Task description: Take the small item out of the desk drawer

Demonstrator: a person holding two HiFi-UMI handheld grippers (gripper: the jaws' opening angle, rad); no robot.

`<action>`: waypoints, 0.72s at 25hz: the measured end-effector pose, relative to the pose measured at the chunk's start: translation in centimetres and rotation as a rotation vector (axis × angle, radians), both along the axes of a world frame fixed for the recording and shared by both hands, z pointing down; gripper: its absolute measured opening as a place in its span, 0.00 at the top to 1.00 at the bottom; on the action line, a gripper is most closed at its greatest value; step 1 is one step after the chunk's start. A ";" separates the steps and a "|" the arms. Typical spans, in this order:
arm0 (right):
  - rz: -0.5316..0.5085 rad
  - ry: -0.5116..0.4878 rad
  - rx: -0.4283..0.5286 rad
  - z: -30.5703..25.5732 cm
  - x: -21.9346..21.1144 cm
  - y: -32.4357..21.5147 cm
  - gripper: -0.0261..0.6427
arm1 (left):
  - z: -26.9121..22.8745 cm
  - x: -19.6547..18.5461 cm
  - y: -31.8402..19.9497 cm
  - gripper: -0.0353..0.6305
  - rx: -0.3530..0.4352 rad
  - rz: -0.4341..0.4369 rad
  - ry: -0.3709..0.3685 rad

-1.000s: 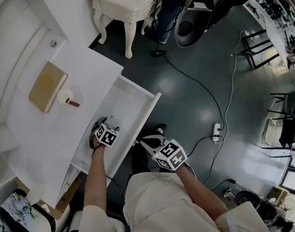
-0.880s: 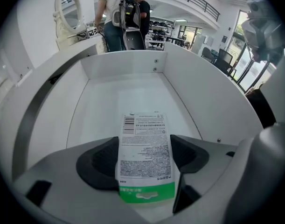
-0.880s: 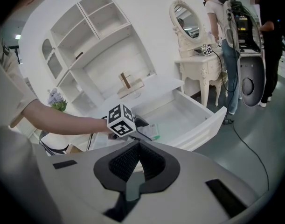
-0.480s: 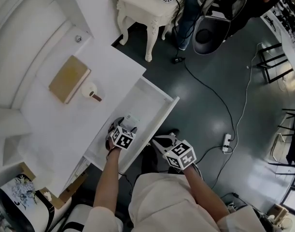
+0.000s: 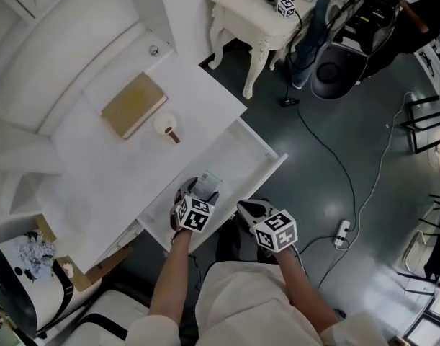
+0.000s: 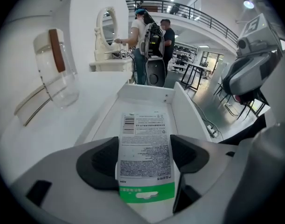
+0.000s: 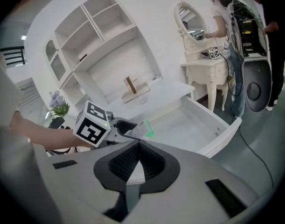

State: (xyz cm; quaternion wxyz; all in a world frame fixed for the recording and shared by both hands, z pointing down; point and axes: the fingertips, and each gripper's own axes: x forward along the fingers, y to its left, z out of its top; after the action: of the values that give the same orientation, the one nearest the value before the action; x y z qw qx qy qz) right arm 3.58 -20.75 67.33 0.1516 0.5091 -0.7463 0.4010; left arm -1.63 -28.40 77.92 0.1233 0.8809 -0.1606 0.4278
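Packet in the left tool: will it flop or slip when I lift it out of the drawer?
Probably floppy: the packet looks thin and flat, and much of it sticks out past the left tool. Likely light. Its smooth face could slip, though the tool is shut on both edges.

A small flat white packet (image 6: 144,139), printed with black text and a barcode and crossed by a green band at one end, is gripped along its two long edges by the jaws of the left gripper (image 6: 145,160). It is held over the near part of the open white desk drawer (image 5: 268,170), with the barcode end pointed along the drawer away from the person. Whether it touches the drawer's bottom cannot be told. The shallow, rectangular drawer projects from the front edge of the white desk (image 5: 97,171).
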 end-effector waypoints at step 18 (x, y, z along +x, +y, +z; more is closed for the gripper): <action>-0.105 0.048 0.102 -3.7 1.1 0.1 0.92 | -10.1 0.3 3.7 0.41 0.119 -0.346 0.165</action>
State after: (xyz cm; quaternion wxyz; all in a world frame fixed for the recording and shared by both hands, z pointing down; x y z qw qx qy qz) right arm 4.63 -20.64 63.59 0.1645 0.4857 -0.7876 0.3416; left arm -1.30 -24.72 67.77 0.1551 0.8779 -0.3240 0.3165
